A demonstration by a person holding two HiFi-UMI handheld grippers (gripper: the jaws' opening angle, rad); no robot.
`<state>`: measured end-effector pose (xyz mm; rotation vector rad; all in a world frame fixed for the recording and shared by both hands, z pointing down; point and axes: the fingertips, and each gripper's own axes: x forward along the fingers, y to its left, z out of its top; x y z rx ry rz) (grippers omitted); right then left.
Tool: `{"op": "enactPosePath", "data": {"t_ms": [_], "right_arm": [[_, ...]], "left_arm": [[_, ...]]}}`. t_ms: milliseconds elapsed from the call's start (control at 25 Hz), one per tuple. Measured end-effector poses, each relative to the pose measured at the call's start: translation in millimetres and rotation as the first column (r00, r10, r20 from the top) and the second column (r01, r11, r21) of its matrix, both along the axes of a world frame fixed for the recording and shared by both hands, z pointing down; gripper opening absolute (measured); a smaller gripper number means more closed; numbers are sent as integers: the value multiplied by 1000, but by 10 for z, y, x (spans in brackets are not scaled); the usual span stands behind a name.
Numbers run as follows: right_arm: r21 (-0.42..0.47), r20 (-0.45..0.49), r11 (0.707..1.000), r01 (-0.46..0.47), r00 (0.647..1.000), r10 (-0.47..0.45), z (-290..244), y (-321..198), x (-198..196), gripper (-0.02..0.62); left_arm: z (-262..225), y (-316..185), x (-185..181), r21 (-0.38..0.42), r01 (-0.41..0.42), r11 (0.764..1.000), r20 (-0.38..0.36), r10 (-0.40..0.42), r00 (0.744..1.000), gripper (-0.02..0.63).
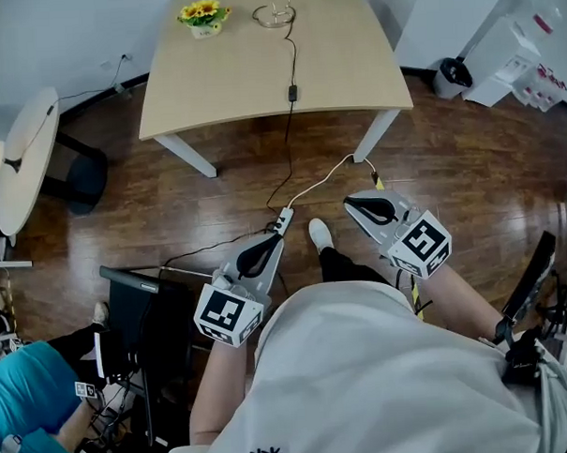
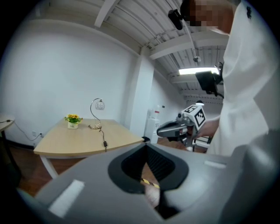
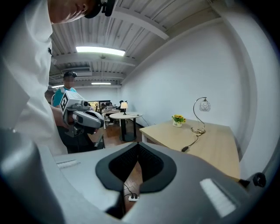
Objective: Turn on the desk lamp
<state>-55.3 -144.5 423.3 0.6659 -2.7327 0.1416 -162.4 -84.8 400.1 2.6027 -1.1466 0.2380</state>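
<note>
Pressed together, left tool [image 1: 273, 242] and right tool [image 1: 353, 203] hang well apart from desk lamp [image 2: 100, 105] standing upright on table [image 1: 352, 68].

The desk lamp [image 1: 274, 14] stands near the far edge of the desk [image 1: 351, 58], and the head view's top border crops its arched neck and shade. Its cord switch [image 1: 293, 93] is too small to read. The left gripper [image 1: 273, 240] covers the near end of the power strip [image 1: 283, 218].

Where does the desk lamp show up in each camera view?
Head view: desk lamp at the top edge, on the table.
Left gripper view: desk lamp left of centre, on the table.
Right gripper view: desk lamp right of centre, on the table.
Shared landmark: yellow flower pot beside it.
</note>
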Motion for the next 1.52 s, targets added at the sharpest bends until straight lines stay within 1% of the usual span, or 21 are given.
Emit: {"op": "enactPosePath", "data": {"t_ms": [160, 280, 400, 600, 720, 920, 1080, 1400, 1520], "right_arm": [[3, -29, 999, 40, 999, -40, 94, -556, -30, 4], [-1, -59, 997, 81, 995, -81, 190, -1007, -61, 4], [-1, -93, 992, 124, 988, -124, 321, -1450, -122, 4], [-16, -142, 982, 191, 971, -191, 626, -2050, -281, 3], [-20, -174, 976, 216, 961, -216, 810, -2377, -375, 4], [-26, -257, 960, 280, 926, -277, 1221, -2850, -600, 3], [-40, -329, 946, 322, 890, -317, 1598, -3126, -734, 3], [-55, -440, 925, 376, 822, -360, 2062, -3553, -936, 3], [-75, -461, 924, 375, 809, -365, 2234, -3687, -987, 3]], "left_arm": [[-7, -364, -24, 16, 38, 999, 2, -38, 999, 18], [-91, -663, -31, -6, 90, 996, 7, -90, 996, 18], [-92, -922, -52, -18, 125, 992, 13, -125, 992, 18], [-23, -1201, -116, -19, 184, 983, 29, -184, 983, 18], [-5, -1361, -193, -18, 224, 974, 37, -223, 974, 18], [-18, -1562, -347, -41, 317, 947, 38, -316, 948, 18], [-14, -1617, -448, -67, 384, 921, 49, -381, 923, 18], [37, -1672, -550, -109, 464, 879, 80, -457, 886, 18], [65, -1684, -589, -118, 483, 868, 90, -475, 875, 18]]}}
